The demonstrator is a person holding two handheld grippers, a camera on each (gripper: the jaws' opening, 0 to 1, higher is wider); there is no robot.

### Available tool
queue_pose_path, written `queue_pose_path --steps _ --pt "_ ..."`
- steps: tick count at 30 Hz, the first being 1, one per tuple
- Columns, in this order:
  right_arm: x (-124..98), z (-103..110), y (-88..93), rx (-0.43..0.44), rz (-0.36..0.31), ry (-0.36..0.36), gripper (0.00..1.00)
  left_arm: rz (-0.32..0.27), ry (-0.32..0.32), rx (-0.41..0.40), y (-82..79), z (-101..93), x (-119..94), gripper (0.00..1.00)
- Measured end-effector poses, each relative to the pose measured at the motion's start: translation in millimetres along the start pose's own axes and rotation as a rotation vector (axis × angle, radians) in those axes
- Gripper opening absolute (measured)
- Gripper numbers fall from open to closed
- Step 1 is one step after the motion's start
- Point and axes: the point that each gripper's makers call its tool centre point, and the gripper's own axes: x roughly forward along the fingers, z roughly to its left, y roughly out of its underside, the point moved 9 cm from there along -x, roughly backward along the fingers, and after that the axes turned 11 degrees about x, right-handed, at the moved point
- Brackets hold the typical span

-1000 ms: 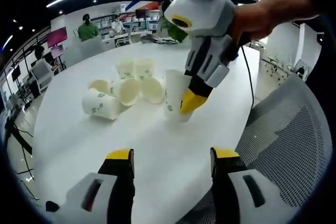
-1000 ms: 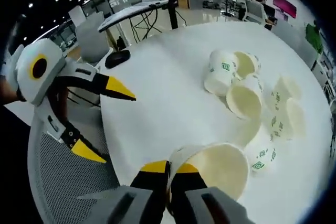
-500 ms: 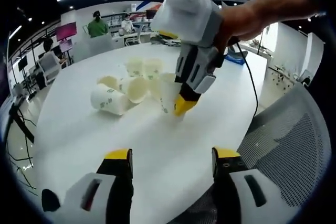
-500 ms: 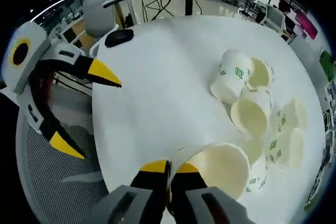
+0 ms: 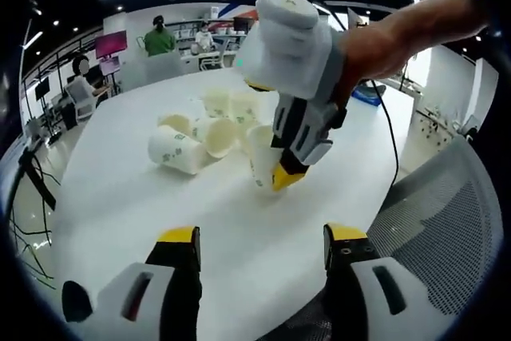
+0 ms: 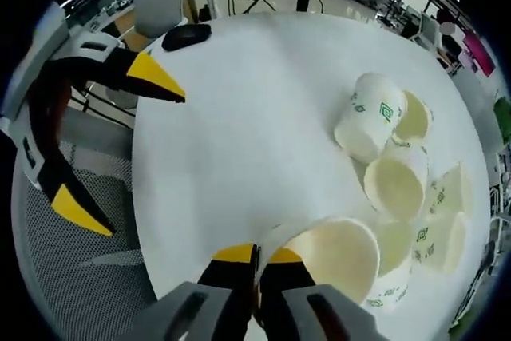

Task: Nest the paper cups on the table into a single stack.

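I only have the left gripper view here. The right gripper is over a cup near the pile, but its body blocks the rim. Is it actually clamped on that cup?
Observer: Yes. In the right gripper view the right gripper is shut on the rim of the held cup, one finger inside the mouth, one outside.
Operator: Is anything nested inside that cup?
Observer: No, its interior looks empty.
Operator: Where is my own gripper relative to it?
Observer: The left gripper is wide open, at the table edge over a mesh chair, apart from every cup.
Operator: Anything else on the table?
Observer: A dark mouse-like object lies near the far edge.
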Motion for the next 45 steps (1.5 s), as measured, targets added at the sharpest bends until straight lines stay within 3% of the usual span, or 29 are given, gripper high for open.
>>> queue_pose_path --steps 9,25,35,45 --pt "1 -2 1.5 0.003 0.009 0.019 0.00 -0.001 -0.007 -0.004 1.2 1.9 2 0.61" --pt "-12 8 1.3 0.039 -0.025 -0.020 0.26 0.008 0.000 -0.003 2.9 1.7 4 0.61" --pt "-38 12 4.0 0.084 -0.108 -0.048 0.42 0.020 -0.003 -0.015 3.7 2.3 4 0.61" --pt "-73 -1 -0.4 0.226 -0.320 -0.095 0.56 -0.010 -0.042 -0.086 2.2 11.0 -2 0.63"
